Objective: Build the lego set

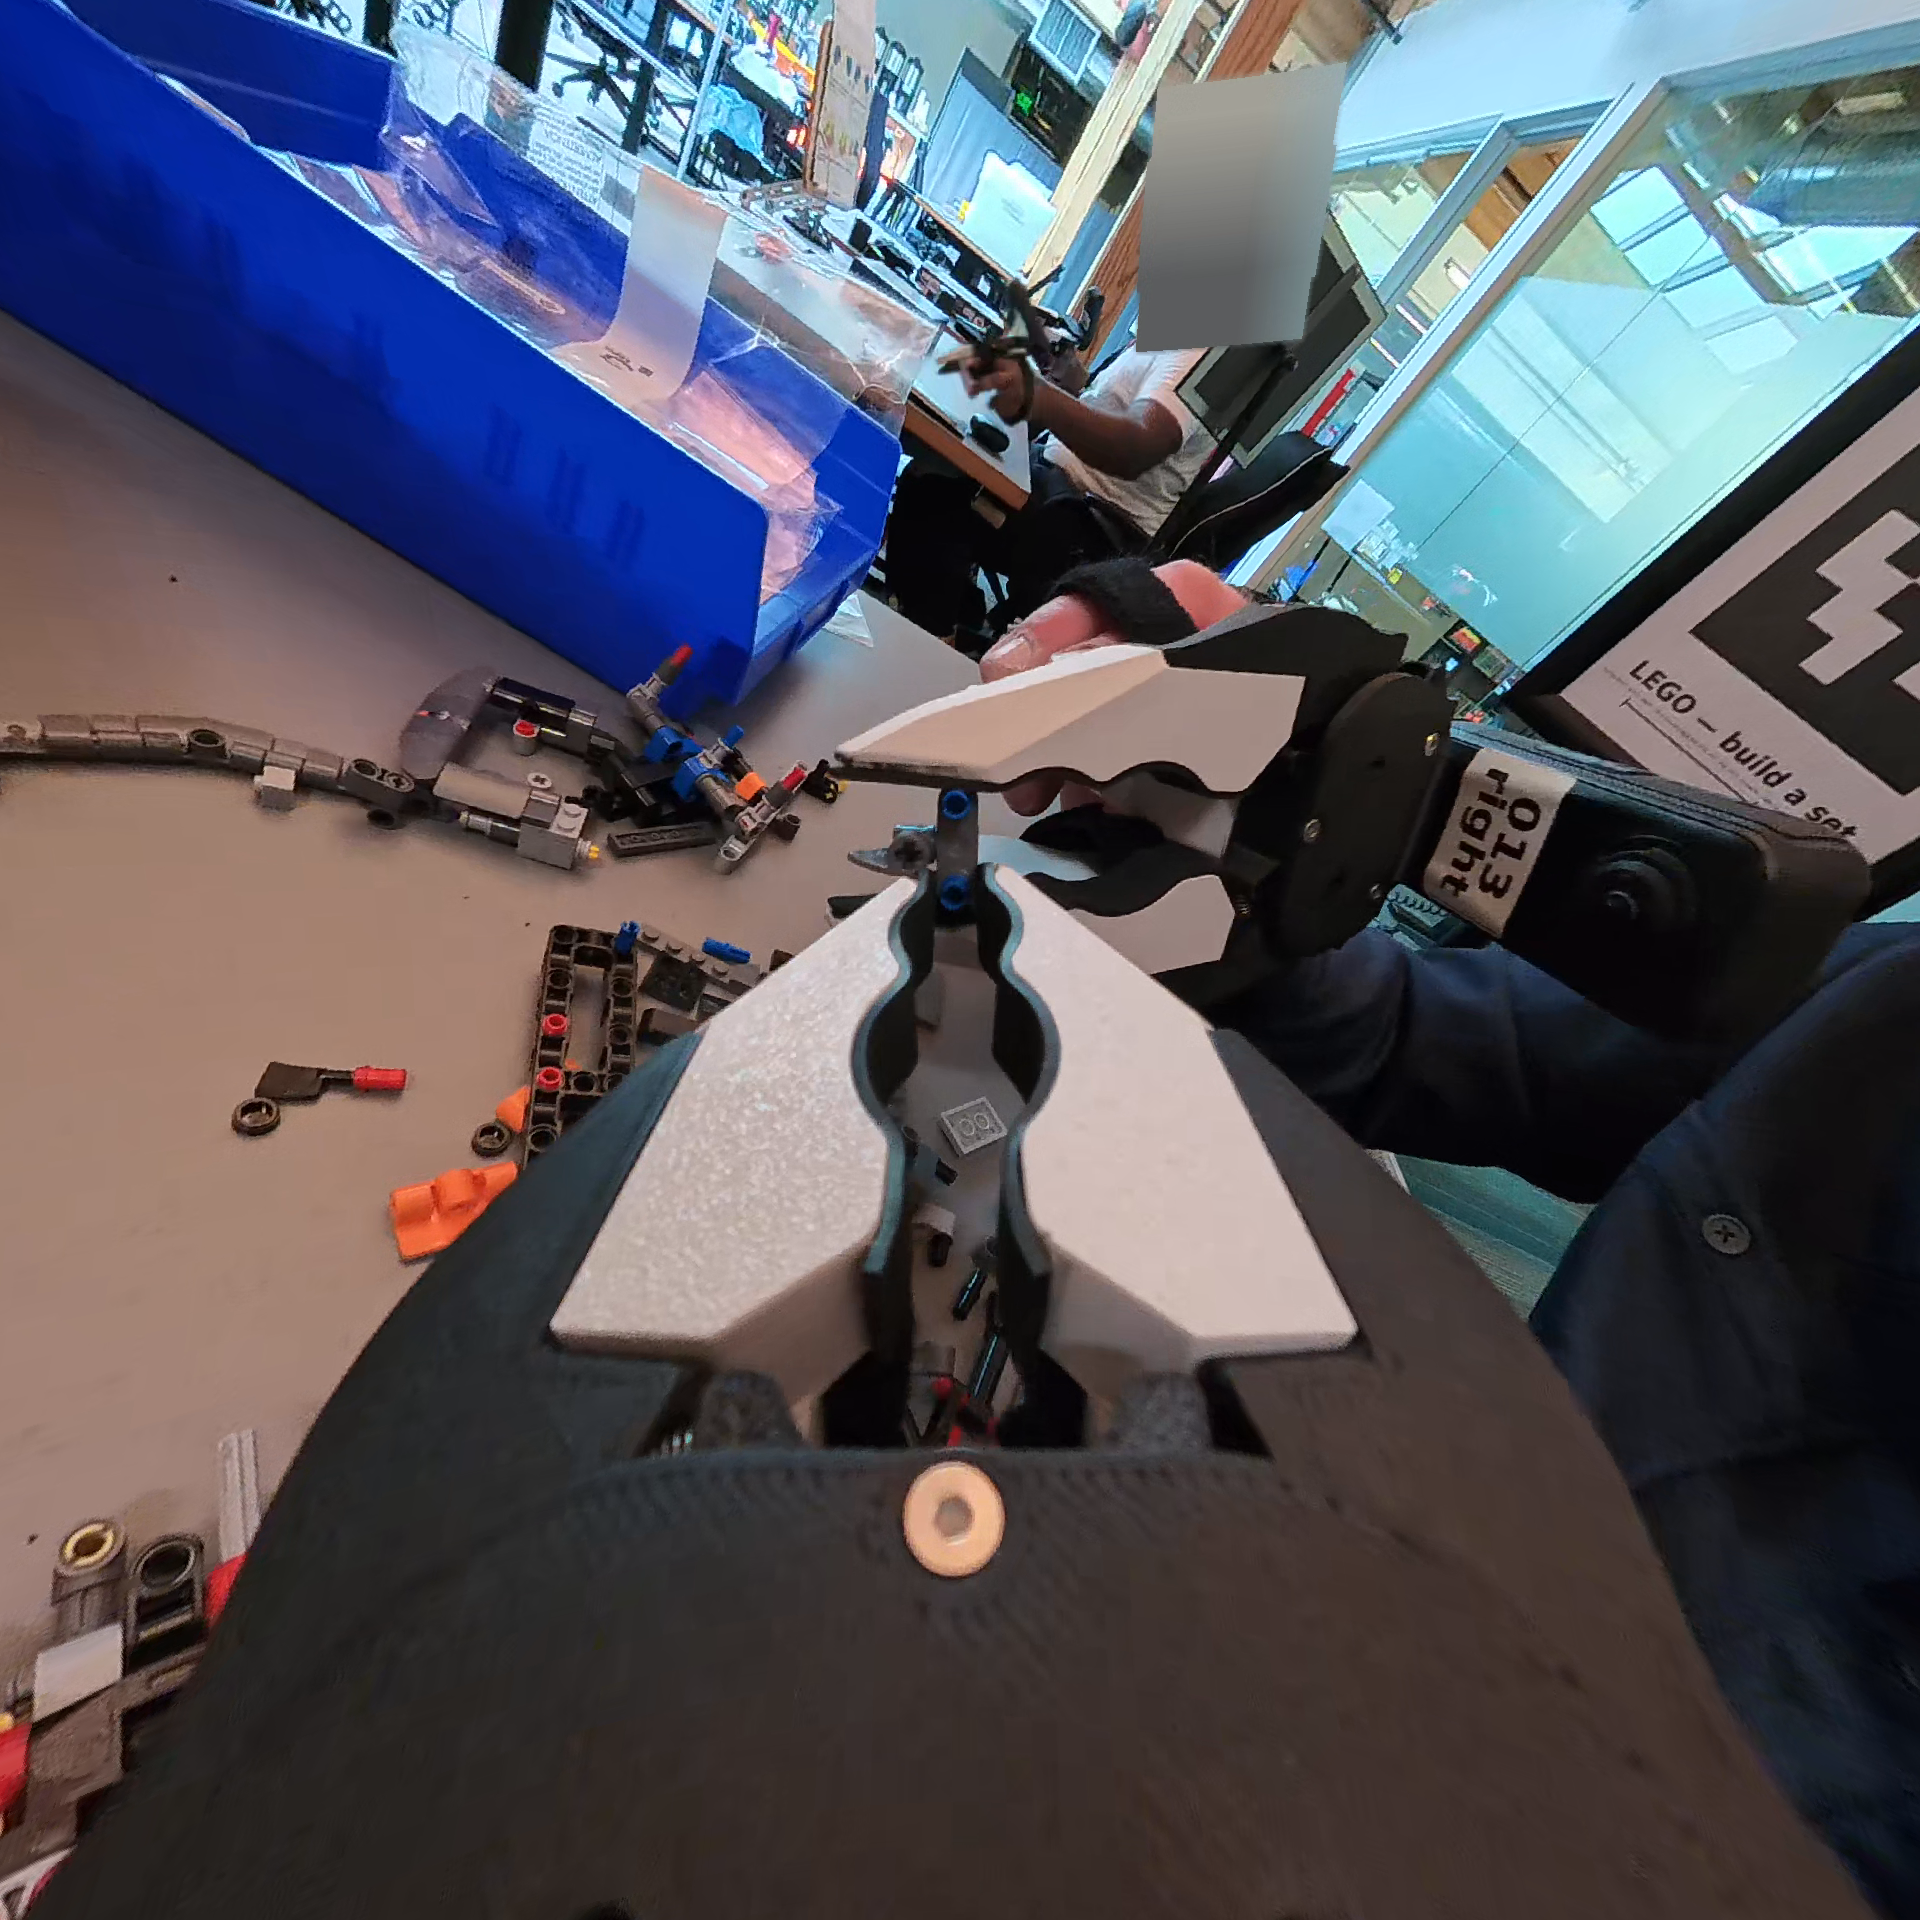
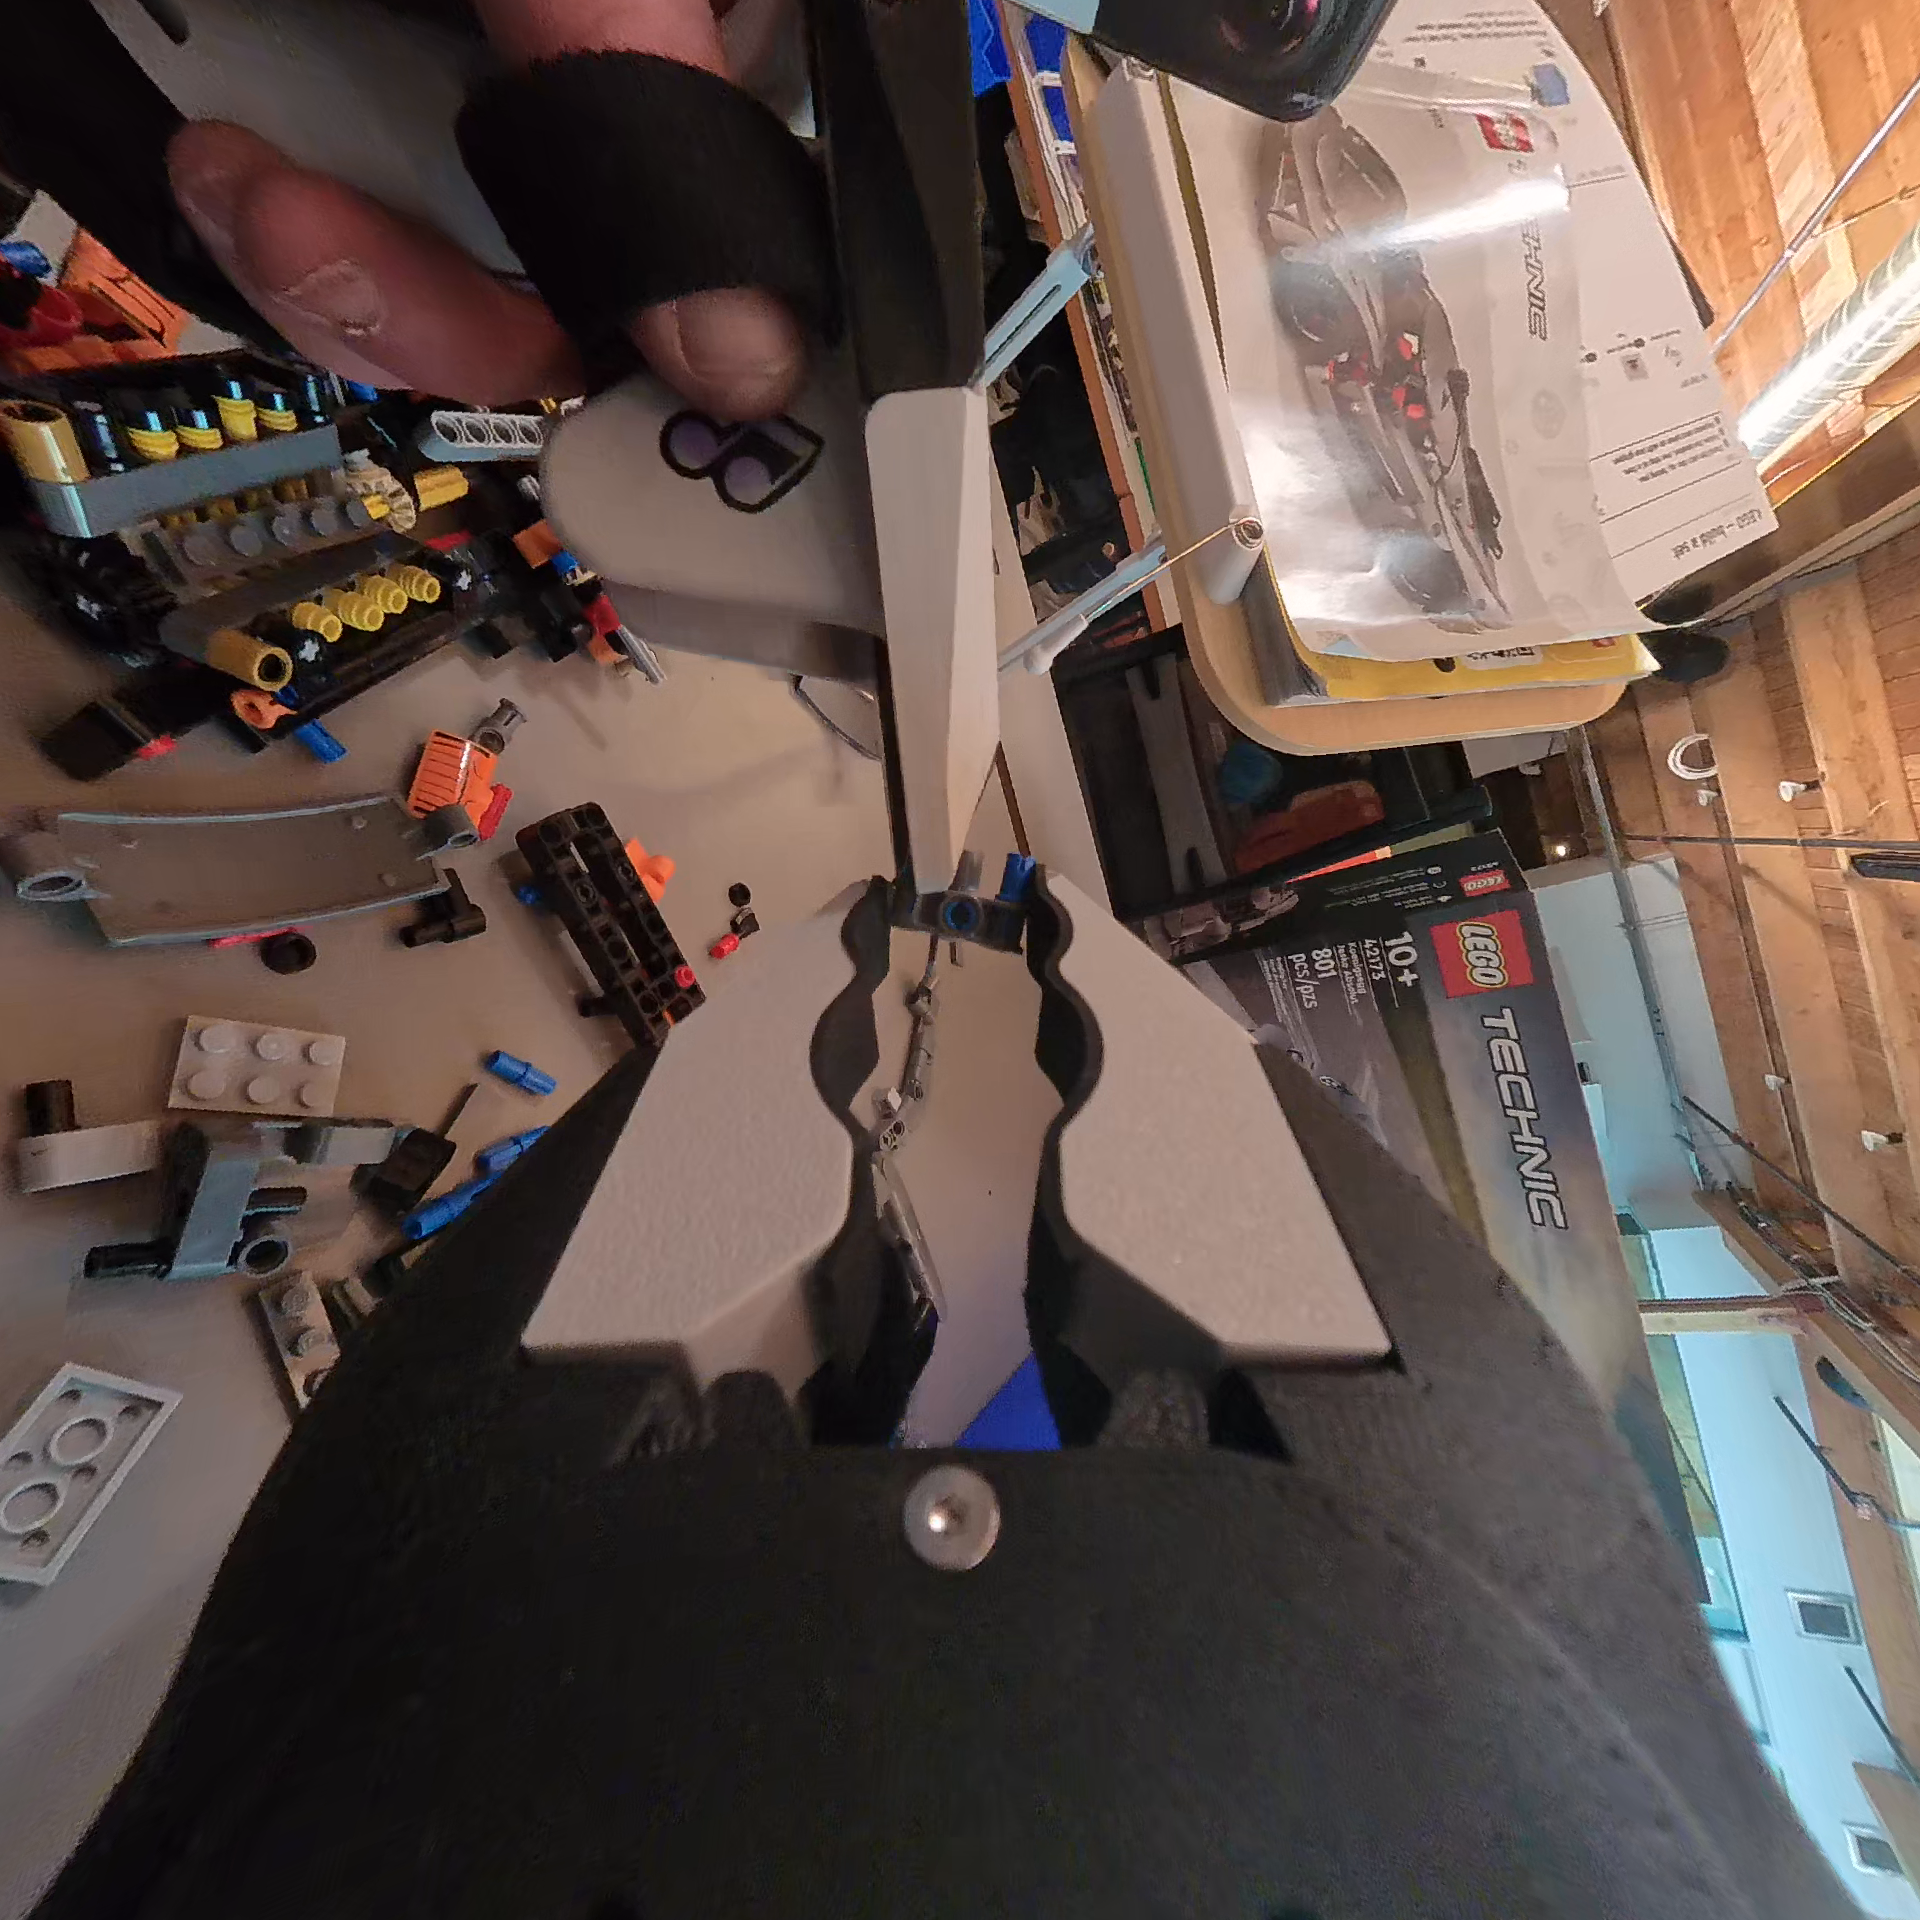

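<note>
Above the grey worktop (image 1: 156,935), my left tool (image 1: 951,883) and right tool (image 2: 961,899) both seem clamped on one small dark beam (image 1: 956,847) with glossy blue pins.

grey table (image 1: 156,987), glass-walled rooms (image 1: 1558,436), wooden wall (image 2: 1766,260), cluttered desks (image 1: 935,260) behind.

An open-plan lab or maker-style office: rows of cluttered desks with monitors (image 1: 997,114) and office chairs (image 1: 582,73) recede behind glass partition walls (image 1: 1621,395), beneath timber beams (image 2: 1766,208). A person (image 1: 1122,436) sits at a neighbouring desk. The grey worktable (image 1: 208,582) carries a blue parts bin (image 1: 436,416), loose building-brick pieces (image 2: 260,582) and a fiducial marker board (image 1: 1808,644).
</note>
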A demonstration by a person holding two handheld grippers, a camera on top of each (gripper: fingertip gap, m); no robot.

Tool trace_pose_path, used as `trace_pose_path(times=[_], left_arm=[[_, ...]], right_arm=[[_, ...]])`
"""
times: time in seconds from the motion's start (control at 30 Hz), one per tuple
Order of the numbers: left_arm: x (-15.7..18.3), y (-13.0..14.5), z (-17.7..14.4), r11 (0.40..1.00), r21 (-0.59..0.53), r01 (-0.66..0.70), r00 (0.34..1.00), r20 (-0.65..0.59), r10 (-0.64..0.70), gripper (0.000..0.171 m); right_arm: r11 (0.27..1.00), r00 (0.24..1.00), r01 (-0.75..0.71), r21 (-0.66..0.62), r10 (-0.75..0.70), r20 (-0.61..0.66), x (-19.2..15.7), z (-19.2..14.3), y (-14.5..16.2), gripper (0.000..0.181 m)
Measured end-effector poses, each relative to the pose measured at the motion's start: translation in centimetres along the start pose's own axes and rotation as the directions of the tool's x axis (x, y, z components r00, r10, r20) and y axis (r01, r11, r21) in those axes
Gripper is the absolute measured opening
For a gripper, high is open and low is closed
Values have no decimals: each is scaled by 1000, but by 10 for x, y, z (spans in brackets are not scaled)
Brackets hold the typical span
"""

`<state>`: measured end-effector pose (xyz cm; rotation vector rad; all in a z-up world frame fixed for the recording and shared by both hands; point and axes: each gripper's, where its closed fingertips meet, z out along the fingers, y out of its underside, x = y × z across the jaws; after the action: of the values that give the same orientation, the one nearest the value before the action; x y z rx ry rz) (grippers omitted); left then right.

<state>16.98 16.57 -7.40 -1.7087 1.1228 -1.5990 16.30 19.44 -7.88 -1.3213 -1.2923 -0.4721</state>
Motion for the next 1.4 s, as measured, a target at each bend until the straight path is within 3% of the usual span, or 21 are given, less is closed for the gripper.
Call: trace_pose_path(times=[0.13,0.67,1.23,1.37,1.4], left_arm=[[0,-1,-1,1000,-1,-24,1000,20,24,4],[9,-5,-6,996,30,82,993,-90,-79,2],[20,-3,-11,999,-28,-20,998,-59,18,1],[14,-11,-13,999,37,13,999,-52,-11,1],[13,-14,-14,998,63,28,998,-53,-25,1]], right_arm=[[1000,1000,-16,5,16,3,0,0,-1,24],[999,999,-43,28,43,11,3,-8,-6,21],[983,986,-143,118,131,106,2,-21,-14,12],[966,968,-232,115,217,129,4,-17,-14,14],[963,966,-245,112,232,113,6,-15,-13,25]])
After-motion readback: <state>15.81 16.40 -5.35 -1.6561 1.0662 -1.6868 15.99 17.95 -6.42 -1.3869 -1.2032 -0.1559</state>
